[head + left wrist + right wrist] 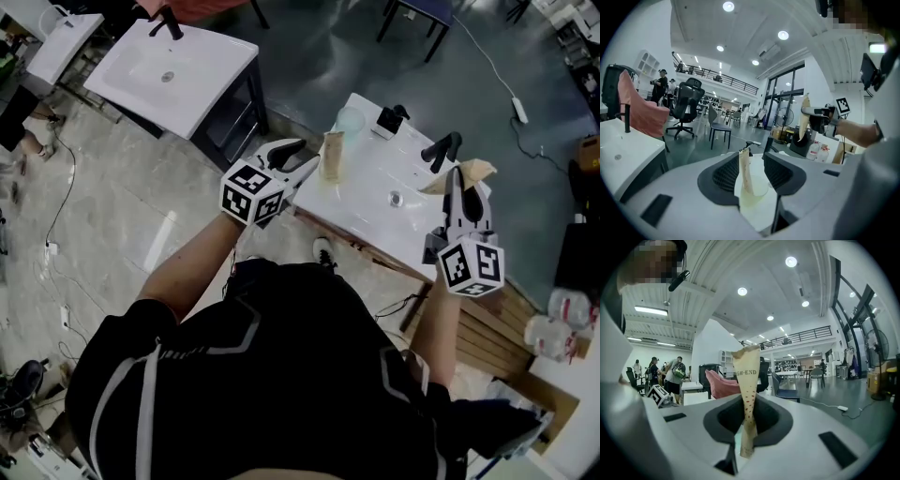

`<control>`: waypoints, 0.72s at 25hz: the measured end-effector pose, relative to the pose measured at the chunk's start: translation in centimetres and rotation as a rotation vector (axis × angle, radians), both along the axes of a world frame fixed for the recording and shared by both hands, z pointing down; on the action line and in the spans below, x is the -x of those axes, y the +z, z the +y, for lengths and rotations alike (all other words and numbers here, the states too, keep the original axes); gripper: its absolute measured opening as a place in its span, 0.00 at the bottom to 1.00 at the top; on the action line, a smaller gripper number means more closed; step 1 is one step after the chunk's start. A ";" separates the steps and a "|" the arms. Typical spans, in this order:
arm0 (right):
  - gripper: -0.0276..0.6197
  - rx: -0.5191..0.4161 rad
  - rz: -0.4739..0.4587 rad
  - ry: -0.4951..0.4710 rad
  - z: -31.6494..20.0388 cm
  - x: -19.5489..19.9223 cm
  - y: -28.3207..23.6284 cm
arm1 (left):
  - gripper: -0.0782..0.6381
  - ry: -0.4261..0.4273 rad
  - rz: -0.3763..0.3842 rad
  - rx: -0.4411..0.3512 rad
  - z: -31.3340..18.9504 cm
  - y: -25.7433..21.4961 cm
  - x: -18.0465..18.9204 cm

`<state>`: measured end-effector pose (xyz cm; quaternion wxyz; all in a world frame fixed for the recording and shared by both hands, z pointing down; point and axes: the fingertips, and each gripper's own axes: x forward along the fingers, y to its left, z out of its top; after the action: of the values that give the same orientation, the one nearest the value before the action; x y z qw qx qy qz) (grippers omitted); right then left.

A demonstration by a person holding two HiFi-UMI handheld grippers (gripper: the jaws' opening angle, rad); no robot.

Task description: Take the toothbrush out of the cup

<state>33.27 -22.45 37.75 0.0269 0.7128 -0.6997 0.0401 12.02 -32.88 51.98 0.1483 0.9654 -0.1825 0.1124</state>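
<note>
At centre right we see the white washbasin surface (356, 202). Our left gripper (752, 174) stands wide open, framing a clear round cup (759, 187) and a beige paper-wrapped toothbrush (744, 168), its pads off both. Our right gripper (749, 427) clamps a second wrapped toothbrush (746, 380) upright at right.

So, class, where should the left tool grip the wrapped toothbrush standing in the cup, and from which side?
Grip the wrapped toothbrush on the stretch above the cup rim; the cup wall covers its lower end. It stands tall, thin and nearly upright, so it is probably best to come in level from where the open left tool now faces, a jaw either side.
</note>
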 end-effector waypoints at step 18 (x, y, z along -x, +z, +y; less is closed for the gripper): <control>0.10 0.098 0.011 0.169 4.4 -1.8 4.0 | 0.36 0.131 -0.021 0.053 -2.9 7.6 -7.3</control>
<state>35.05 -18.09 41.77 0.0619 0.7671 -0.6343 0.0725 19.28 -35.75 59.62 0.1640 0.9698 -0.1176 0.1369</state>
